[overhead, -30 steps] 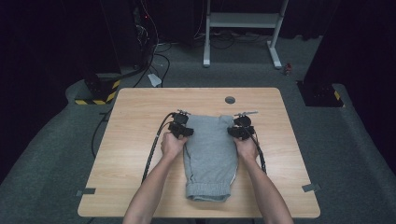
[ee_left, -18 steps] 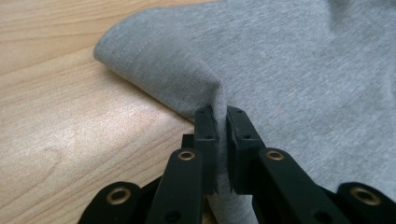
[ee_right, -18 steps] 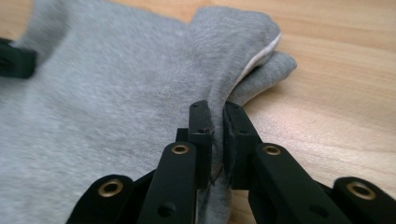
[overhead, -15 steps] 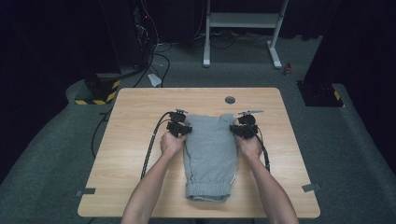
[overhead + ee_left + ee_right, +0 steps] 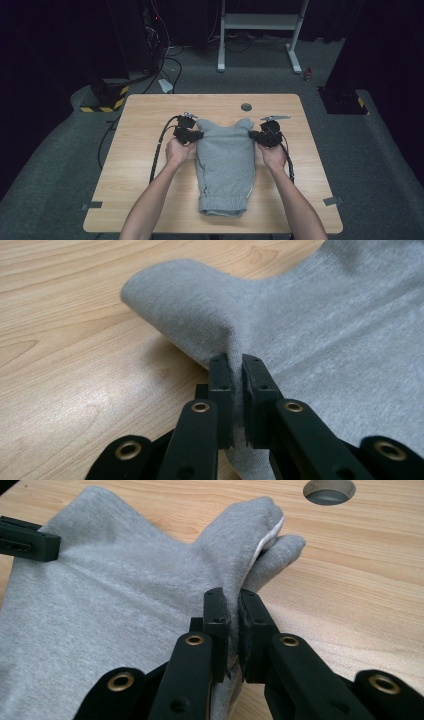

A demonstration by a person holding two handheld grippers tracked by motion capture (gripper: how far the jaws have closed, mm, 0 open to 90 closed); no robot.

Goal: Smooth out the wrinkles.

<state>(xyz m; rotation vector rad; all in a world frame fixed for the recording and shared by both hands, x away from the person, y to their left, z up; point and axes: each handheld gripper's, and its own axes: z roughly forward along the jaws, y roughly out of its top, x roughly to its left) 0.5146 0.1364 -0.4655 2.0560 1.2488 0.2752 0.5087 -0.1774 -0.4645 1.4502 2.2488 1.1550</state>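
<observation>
Light wooden table (image 5: 150,145), round hole (image 5: 246,107) near far edge, grey folded garment (image 5: 225,165) lying on it

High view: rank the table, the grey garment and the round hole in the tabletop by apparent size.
1. table
2. grey garment
3. round hole
The hole lies farther from the camera, yet the gaps are too wide for that to matter.

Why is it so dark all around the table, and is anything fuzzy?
High view: light falls on the table, the room behind stays black. Left gripper view: sharp grey cloth, soft shadow beneath its fold. Right gripper view: crisp too, with slight sheen on the wood.
</observation>
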